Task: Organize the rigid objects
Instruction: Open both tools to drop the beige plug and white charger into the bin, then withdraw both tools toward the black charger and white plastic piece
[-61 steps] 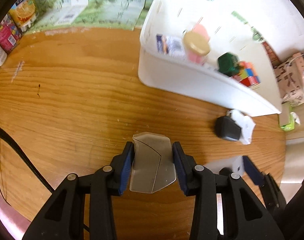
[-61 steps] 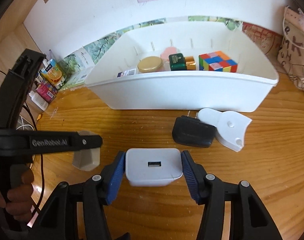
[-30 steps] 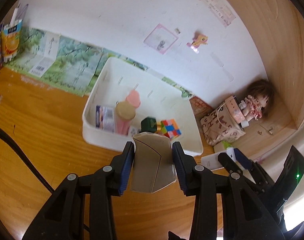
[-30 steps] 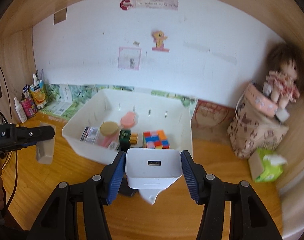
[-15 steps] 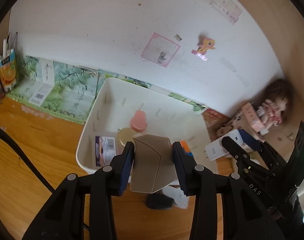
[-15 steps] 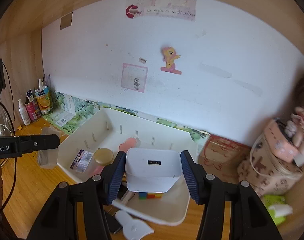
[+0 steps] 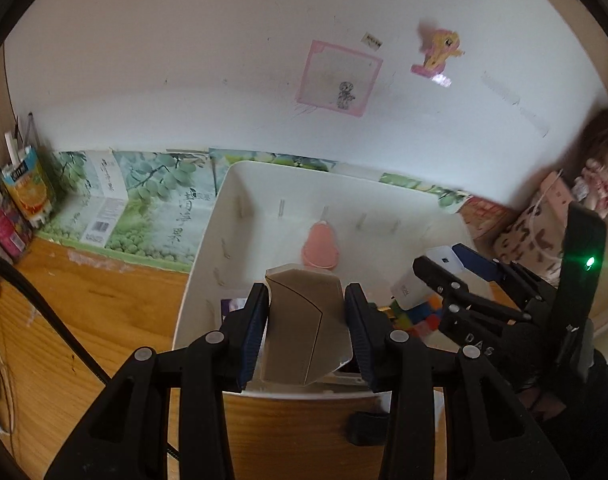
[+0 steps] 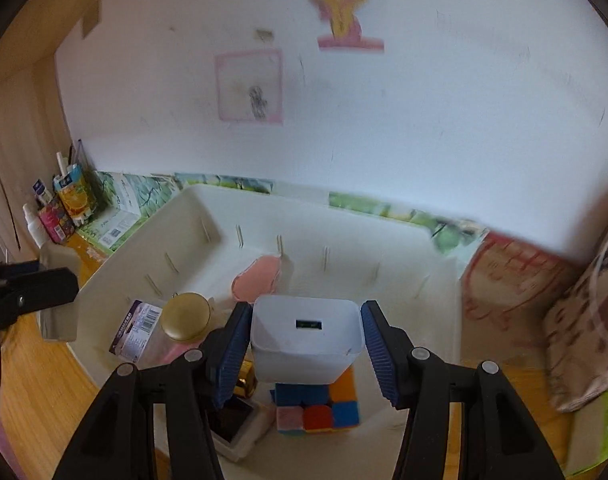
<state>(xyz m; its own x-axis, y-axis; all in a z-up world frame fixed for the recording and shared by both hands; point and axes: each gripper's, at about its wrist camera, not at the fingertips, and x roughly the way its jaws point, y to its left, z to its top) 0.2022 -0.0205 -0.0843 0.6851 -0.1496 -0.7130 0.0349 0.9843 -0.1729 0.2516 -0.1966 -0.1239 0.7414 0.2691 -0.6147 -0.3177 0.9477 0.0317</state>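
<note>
My left gripper (image 7: 307,330) is shut on a grey angular plastic piece (image 7: 304,328), held over the near wall of the white bin (image 7: 200,264). To its right, my right gripper (image 7: 444,268) carries a white USB charger (image 7: 416,280) above the bin. In the right wrist view my right gripper (image 8: 306,344) is shut on the white USB charger (image 8: 306,338), hovering over the colour cube (image 8: 318,406) inside the white bin (image 8: 440,308). The bin also holds a pink piece (image 8: 258,278), a gold-lidded jar (image 8: 185,317) and a purple packet (image 8: 134,330).
A black adapter (image 7: 368,426) lies on the wooden table in front of the bin. Drink cartons (image 7: 24,192) and green printed boxes (image 7: 144,208) line the back left wall. A patterned bag (image 8: 584,320) and a doll (image 7: 600,176) sit at the right.
Both grippers moved forward from in front of the bin to above it, each keeping its object. The right gripper came lower, and the cube now lies just beneath the charger.
</note>
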